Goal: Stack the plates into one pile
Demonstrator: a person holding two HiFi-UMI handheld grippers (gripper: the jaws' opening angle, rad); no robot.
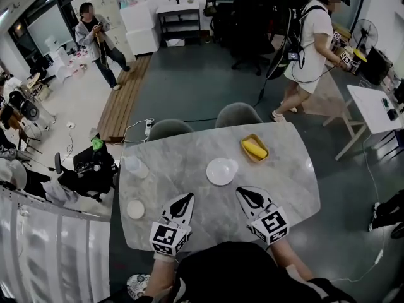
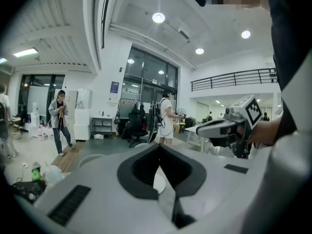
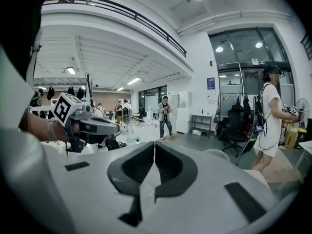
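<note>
Head view shows the plate (image 1: 221, 171); gripper views show left tool (image 2: 159, 146) and right tool (image 3: 154, 144) pressed together, empty.

legible text: none in any view | blue wall sign (image 3: 210, 83): apparently printed, too small to read

Yellow tray (image 1: 243, 144) on grey table (image 1: 284, 182), chair (image 1: 238, 114) behind

Open tabletop (image 1: 189, 163) surrounds the plate (image 1: 221, 171); a yellow dish (image 1: 254, 148) stands near.
</note>
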